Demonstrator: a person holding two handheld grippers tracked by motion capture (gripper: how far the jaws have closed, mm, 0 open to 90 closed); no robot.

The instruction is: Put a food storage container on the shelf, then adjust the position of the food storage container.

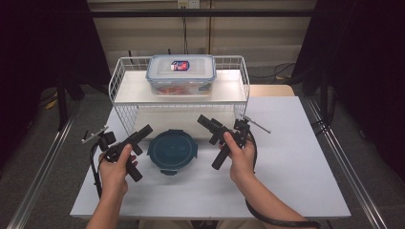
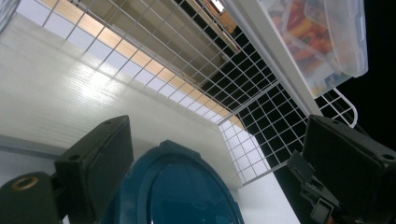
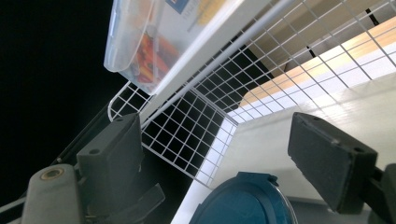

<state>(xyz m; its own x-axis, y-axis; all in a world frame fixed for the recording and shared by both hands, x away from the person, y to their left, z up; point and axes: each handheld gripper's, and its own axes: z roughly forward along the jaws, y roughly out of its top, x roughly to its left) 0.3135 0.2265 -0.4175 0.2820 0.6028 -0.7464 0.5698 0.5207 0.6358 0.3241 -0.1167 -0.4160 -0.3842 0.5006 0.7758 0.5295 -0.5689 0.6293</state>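
White tabletop (image 1: 296,157) under us, dark room around; our left gripper (image 1: 139,135), jaws apart, sits just left of the round teal container (image 1: 172,151), our right gripper (image 1: 210,125), jaws apart, just right. Behind, the wire rack (image 1: 125,81) carries a clear box (image 1: 181,74); its label is too small to read.

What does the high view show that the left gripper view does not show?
High view alone: both hands, left and right, the whole table, and the sealed lid of the clear box. Left gripper view alone: the shelf's underside and the lower board up close. Both: the round blue container, the wire rack, the clear box.
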